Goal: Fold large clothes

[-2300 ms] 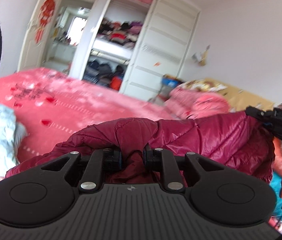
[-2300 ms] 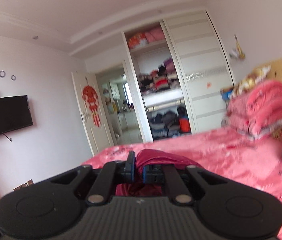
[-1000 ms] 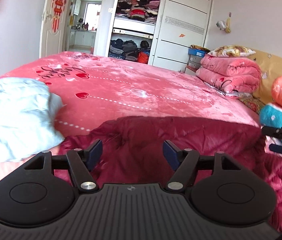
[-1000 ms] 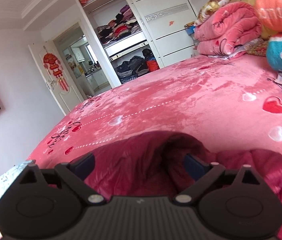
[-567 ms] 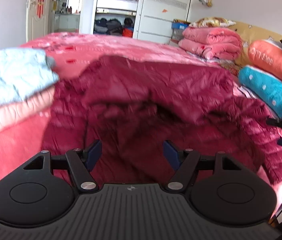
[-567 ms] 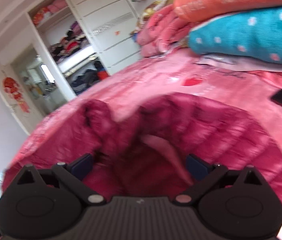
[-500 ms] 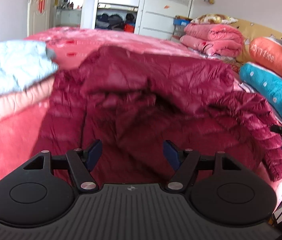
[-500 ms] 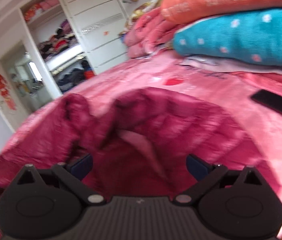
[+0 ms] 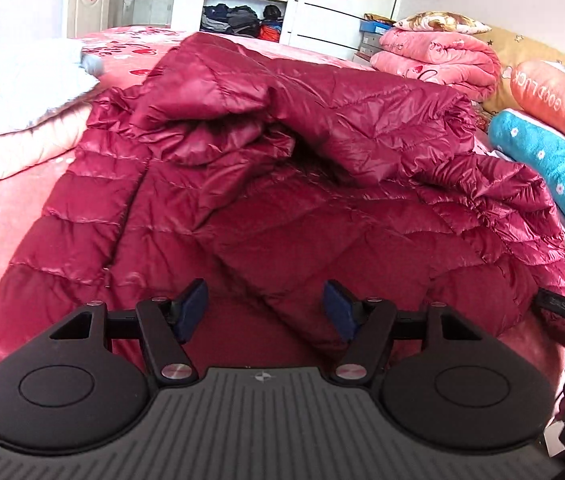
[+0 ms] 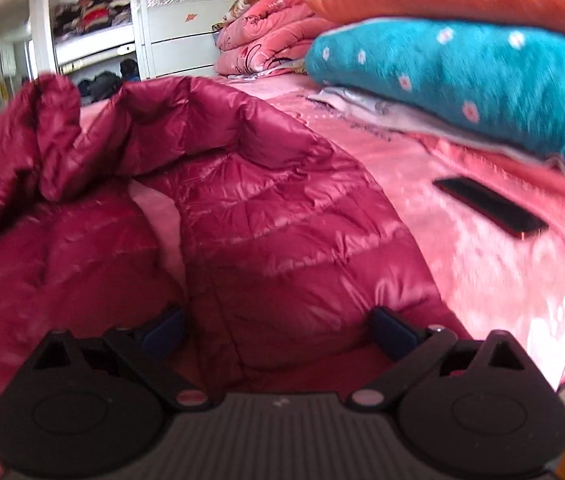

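A shiny, quilted maroon jacket (image 9: 282,184) lies crumpled on the bed, its far part bunched up toward 12 o'clock.

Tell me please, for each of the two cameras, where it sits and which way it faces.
Left wrist: on the left gripper, angled down over the maroon jacket toward the wardrobe; closing jaws, nothing gripped, right gripper's edge.
Right wrist: on the right gripper, facing jacket, pillows; jaws closing, over the hem.
Shared: jacket, bed, pillows, wardrobe.

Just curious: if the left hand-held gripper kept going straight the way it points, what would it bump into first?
Most likely the dark red puffer jacket spread on the bed; the left hand-held gripper, jaws closing on nothing yet, points down at its crumpled middle.
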`<state>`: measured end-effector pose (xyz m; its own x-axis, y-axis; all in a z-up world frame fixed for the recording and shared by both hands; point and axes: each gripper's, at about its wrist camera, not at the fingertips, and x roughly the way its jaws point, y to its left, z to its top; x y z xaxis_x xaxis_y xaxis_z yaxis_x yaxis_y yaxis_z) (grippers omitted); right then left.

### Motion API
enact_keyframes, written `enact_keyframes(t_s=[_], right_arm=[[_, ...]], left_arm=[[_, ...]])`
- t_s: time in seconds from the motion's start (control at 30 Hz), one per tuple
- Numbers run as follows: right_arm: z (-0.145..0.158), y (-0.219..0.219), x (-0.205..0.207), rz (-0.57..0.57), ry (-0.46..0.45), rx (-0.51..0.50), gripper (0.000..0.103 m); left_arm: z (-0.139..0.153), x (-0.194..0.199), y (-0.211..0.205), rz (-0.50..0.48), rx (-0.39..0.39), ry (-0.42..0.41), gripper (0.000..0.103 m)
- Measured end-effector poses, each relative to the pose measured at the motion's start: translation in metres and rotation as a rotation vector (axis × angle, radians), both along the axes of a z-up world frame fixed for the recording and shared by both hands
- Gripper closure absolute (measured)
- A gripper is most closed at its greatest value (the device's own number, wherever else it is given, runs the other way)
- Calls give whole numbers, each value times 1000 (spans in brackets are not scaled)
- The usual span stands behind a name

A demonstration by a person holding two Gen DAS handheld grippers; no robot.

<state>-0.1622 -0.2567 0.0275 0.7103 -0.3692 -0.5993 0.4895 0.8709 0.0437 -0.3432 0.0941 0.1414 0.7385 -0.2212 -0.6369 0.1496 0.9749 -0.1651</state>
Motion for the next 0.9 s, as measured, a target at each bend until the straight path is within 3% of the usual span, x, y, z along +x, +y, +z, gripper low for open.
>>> enact_keyframes(t_s=[0.07,0.13,0.2,0.37,0.57,0.7,0.77,0.87,0.9], right_arm=[[-3,-4,8,-11,3,-26,15],[-2,-15,13,-41,-10,-20,27],[-1,-31,17,-86,-35,14,29],[0,-60,33,-152,-111,87,27],[4,-83,63,-154,-221,187,24],[5,-91,88,-135,-263,234,16],[4,-88,100,-118,-257,230,11],[4,-79,115,-77,-219,215,0],[5,-73,118,-61,-199,191,0]], left_arm=[[-1,1,-4,-5,-2,-4,22],[-4,4,-7,-12,-7,-4,21],[-6,7,-10,-19,-8,-4,20],[-9,20,-20,-19,-11,-4,16],[-13,37,-35,-1,-13,-4,11],[-15,51,-43,33,-15,-1,13],[-15,61,-49,52,-21,0,20],[-13,76,-52,90,-27,10,46],[-11,81,-52,105,-31,12,61]])
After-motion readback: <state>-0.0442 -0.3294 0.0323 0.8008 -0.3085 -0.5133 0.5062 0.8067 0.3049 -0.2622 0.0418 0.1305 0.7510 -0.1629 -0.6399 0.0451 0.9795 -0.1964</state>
